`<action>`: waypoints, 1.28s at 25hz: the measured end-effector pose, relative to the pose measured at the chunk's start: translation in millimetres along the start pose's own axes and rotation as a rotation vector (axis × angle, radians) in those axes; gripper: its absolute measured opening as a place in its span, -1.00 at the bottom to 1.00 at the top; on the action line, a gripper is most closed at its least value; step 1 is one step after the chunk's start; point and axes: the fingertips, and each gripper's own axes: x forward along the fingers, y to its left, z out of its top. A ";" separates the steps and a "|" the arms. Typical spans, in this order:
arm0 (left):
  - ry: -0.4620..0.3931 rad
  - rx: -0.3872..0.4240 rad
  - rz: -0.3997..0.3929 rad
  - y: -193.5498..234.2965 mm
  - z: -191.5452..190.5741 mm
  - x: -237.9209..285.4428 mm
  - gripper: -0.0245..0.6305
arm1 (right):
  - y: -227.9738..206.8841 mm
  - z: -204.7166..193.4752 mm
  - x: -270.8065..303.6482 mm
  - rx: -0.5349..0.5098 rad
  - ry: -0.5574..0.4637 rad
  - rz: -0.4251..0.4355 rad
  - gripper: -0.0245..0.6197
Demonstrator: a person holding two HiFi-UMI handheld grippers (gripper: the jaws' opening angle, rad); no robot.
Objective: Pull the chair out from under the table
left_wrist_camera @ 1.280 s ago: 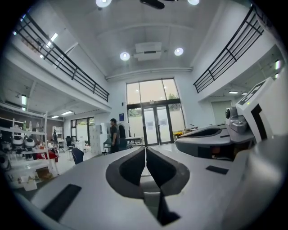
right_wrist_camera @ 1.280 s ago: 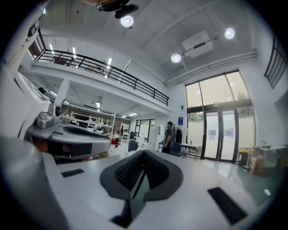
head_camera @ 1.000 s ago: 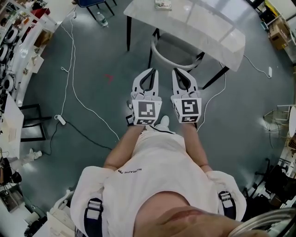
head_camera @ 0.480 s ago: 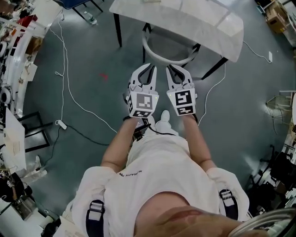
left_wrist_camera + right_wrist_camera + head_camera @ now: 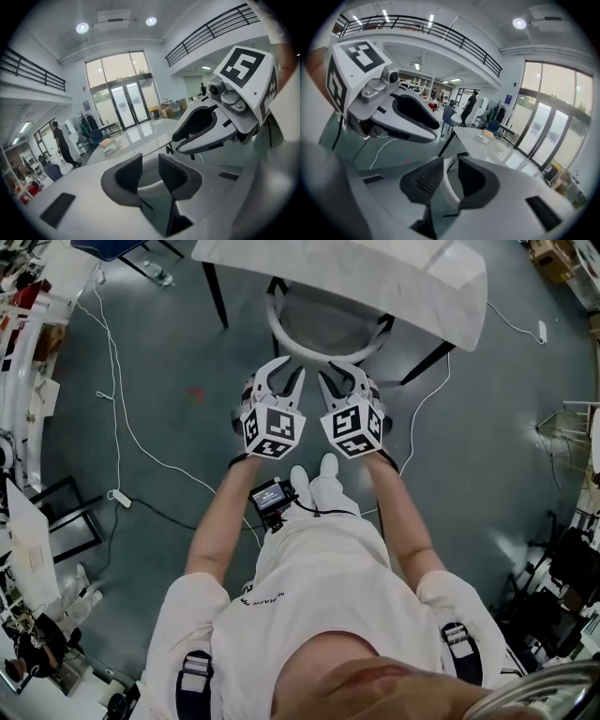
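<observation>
The chair, with a white curved backrest and grey seat, is tucked under the white table. My left gripper and right gripper are side by side at the near rim of the backrest. Both sets of jaws are opening. In the left gripper view the left gripper has its dark pads apart, with the pale rim showing in the gap. The right gripper frames the white backrest between its pads, which do not press on it. Each gripper also shows in the other's view.
Black table legs stand on either side of the chair. White cables and a power strip lie on the grey floor at left. A black frame and cluttered benches line the left edge. The person's feet are just behind the grippers.
Both grippers moved forward and down to the chair's backrest. Their jaws, shut before, now stand parted. The table and chair sit higher in the head view.
</observation>
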 end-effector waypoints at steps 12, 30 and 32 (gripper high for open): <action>0.165 0.318 -0.193 -19.1 -57.5 66.0 -0.45 | 2.5 -63.1 62.5 -0.237 0.199 0.124 -0.44; 0.314 0.908 -0.380 -40.4 -144.2 143.4 -0.15 | 15.2 -138.4 134.3 -0.454 0.372 0.262 -0.06; 0.315 0.940 -0.381 -40.3 -150.2 148.4 -0.15 | 15.8 -143.9 140.6 -0.475 0.385 0.260 -0.06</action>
